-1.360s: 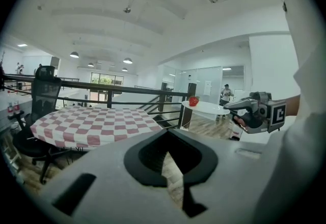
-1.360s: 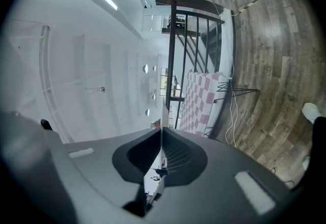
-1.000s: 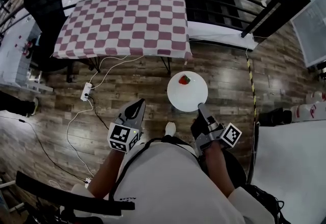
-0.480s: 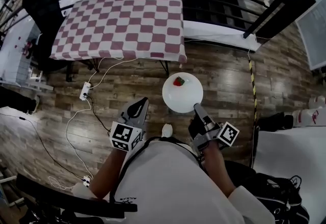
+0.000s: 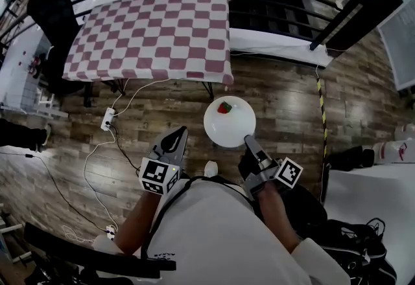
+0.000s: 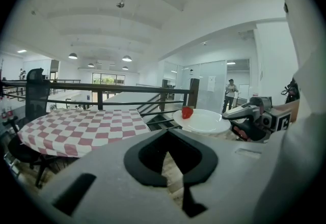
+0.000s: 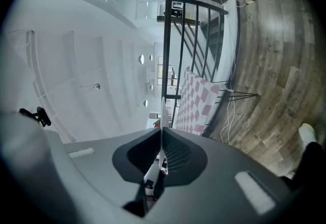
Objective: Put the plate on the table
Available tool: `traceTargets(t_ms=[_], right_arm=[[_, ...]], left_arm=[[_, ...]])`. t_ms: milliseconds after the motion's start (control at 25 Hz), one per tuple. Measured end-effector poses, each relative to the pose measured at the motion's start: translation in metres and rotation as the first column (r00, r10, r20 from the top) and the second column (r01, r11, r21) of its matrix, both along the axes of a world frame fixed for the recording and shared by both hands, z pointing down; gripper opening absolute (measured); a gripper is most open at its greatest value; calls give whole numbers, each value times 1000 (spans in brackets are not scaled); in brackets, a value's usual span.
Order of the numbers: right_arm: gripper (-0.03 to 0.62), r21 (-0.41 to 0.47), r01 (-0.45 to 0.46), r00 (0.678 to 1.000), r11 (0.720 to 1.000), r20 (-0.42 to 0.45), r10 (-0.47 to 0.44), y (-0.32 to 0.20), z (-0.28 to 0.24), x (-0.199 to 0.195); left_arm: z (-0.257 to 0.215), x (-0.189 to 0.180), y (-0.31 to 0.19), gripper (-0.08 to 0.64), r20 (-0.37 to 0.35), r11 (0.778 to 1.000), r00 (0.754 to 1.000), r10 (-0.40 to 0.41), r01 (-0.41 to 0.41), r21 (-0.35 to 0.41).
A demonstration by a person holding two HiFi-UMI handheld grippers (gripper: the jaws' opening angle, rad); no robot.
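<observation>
Clamped by its rim in the right gripper (image 5: 250, 143), the plate (image 5: 228, 124) hangs just short of the table's (image 5: 149, 37) near right corner; the left gripper (image 5: 175, 140), jaws together and empty, sits farther back.

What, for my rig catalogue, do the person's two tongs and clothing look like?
Both are grey, tapering tongs: the left tongs and right tongs each carry a cube faced with black-and-white square markers, left cube, right cube. Their inner faces are black. The person wears a white top.
</observation>
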State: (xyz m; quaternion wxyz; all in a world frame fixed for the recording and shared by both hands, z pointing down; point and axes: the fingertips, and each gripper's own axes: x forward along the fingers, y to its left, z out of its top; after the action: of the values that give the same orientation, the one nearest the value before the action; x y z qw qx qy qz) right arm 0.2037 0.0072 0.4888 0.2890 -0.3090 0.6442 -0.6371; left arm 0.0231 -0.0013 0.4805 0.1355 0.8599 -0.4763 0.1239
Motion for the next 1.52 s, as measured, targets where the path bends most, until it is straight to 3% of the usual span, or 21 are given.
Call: traceTargets(t_ms=[840, 1520], right_arm=[[18, 9, 10, 1000, 1000, -7, -10, 1, -1, 1], [18, 5, -36, 999, 999, -17, 36, -43, 6, -10]], left_arm=[[1, 0, 4, 5, 2, 1000, 1000, -9, 9, -2], [7, -5, -54, 5, -16, 999, 999, 42, -42, 9]])
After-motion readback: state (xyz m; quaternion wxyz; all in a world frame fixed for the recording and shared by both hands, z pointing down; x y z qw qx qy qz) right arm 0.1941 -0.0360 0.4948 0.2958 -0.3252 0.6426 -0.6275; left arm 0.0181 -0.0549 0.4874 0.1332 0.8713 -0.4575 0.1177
